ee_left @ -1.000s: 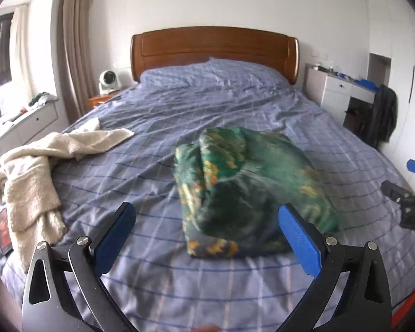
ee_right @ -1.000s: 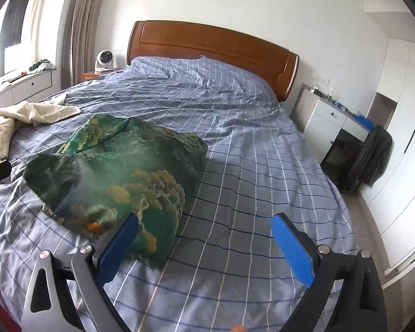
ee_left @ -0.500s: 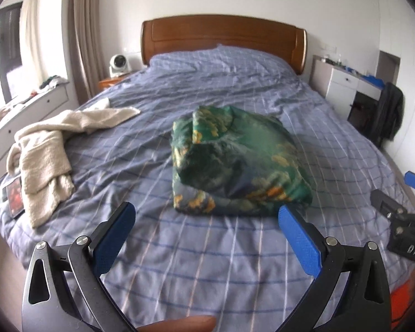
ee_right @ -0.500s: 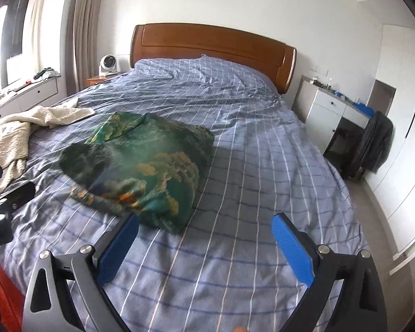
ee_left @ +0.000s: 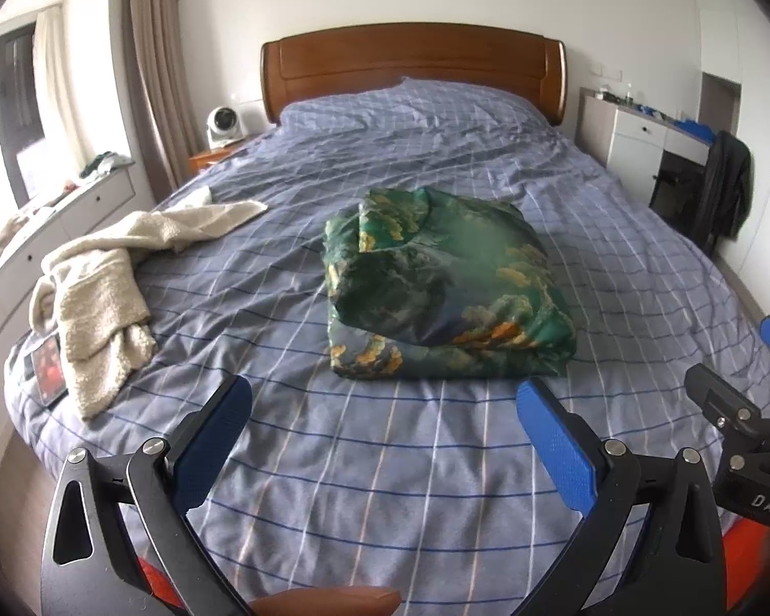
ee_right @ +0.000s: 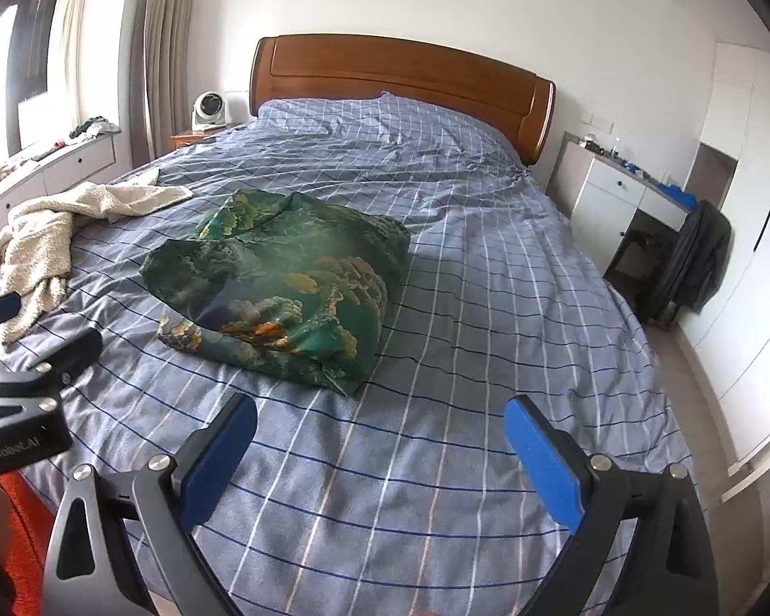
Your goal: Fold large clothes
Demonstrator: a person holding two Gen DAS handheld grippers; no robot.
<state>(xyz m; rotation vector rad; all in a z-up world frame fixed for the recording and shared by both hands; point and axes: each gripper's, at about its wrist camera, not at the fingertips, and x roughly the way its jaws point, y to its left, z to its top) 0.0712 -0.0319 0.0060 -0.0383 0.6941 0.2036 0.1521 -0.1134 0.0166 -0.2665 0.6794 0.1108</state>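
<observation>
Left wrist view puts you over the foot of a bed [ee_left: 385, 487] spread with a blue checked cover, a wooden headboard [ee_left: 410, 69] far ahead of your left gripper [ee_left: 383, 426]. A cream towel [ee_left: 102, 282] sprawls ahead and to that gripper's left, and a white desk [ee_left: 641, 138] with a dark jacket [ee_left: 726, 185] hanging beside it stands off to its right. Your folded green garment [ee_left: 446, 292] lies on the cover straight ahead of the left gripper, well apart from its fingers, its long axis running away toward the headboard. From your right gripper [ee_right: 380, 434] the garment sits ahead and left. Both grippers are spread wide with nothing between the blue pads. The garment's underside and inner folds are hidden; a small card [ee_left: 46, 374] by the towel is too small to make out.
</observation>
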